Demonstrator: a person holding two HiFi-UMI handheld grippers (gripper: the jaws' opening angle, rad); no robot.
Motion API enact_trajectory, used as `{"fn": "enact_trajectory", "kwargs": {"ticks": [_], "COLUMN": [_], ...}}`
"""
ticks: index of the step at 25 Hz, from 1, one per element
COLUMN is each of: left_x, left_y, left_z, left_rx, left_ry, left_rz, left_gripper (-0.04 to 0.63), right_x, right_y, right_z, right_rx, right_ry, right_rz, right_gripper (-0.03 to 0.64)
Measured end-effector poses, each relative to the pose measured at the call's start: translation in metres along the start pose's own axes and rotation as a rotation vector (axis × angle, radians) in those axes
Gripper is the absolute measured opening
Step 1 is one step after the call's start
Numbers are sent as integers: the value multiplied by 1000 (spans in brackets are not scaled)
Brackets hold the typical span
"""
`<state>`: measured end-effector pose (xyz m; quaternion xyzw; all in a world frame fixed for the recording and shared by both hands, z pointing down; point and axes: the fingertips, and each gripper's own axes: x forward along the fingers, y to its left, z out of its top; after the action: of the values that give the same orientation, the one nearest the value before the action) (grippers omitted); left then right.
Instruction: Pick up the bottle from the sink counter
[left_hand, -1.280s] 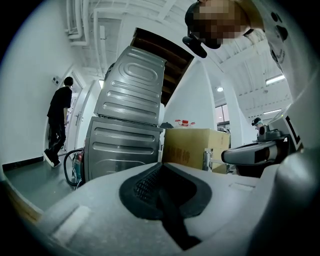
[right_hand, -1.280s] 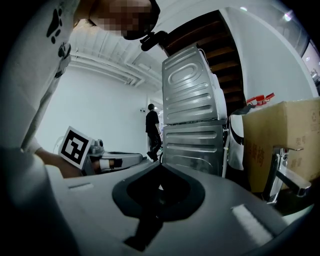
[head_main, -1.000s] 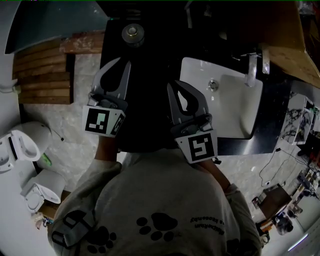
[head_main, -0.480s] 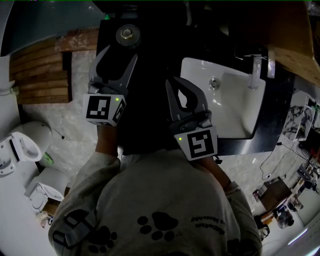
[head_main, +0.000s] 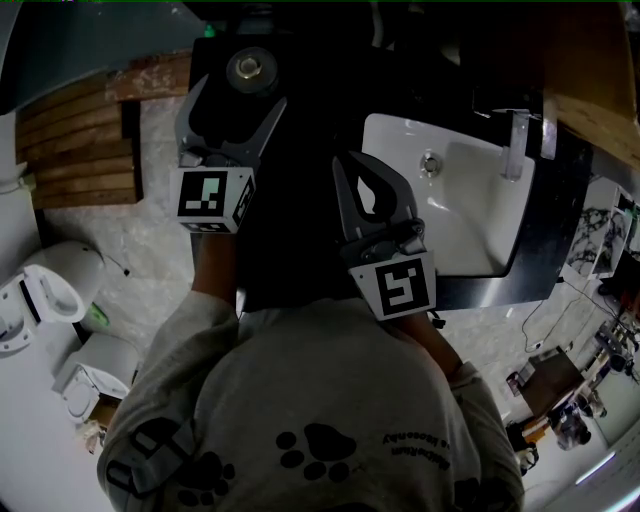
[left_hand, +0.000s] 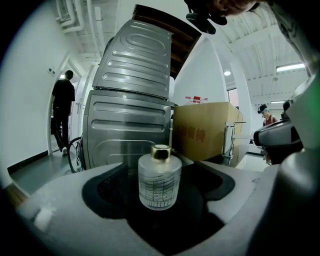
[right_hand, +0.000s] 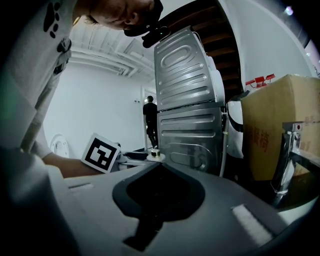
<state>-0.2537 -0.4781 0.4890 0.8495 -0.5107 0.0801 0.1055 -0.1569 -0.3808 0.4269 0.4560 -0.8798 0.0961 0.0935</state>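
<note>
A small frosted glass bottle (left_hand: 159, 180) with a gold cap stands upright on the dark sink counter (head_main: 300, 240). In the head view the bottle (head_main: 250, 68) shows at the top left, seen from above. My left gripper (head_main: 238, 92) reaches over the counter, its jaws are opening, and the bottle stands between the two fingers without either pad touching it. My right gripper (head_main: 348, 162) hovers over the counter left of the basin, shut with nothing in it. In the right gripper view the bottle (right_hand: 155, 154) is just a small far shape.
A white sink basin (head_main: 470, 215) with a chrome faucet (head_main: 515, 140) lies to the right. Behind the bottle stand a ribbed metal appliance (left_hand: 130, 125) and a cardboard box (left_hand: 205, 132). A toilet (head_main: 40, 295) and wooden slats (head_main: 80, 140) are at the left; a person (left_hand: 62, 112) stands in a doorway.
My left gripper has moved forward to the bottle and its jaws have spread from shut to wide, now on either side of it. The right gripper has stayed in place.
</note>
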Motion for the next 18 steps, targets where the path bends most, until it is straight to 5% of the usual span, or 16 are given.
{"fn": "enact_trajectory", "kwargs": {"ticks": [18], "left_x": [43], "left_y": [1], "left_z": [-7], "left_rx": [8], "left_ry": [107], "left_rz": [-38], "left_gripper": [422], "right_x": [0], "right_y": [-3], "right_z": [1], "right_rx": [9], "right_ry": [-6], "right_rz": [-19], "right_gripper": [2]}}
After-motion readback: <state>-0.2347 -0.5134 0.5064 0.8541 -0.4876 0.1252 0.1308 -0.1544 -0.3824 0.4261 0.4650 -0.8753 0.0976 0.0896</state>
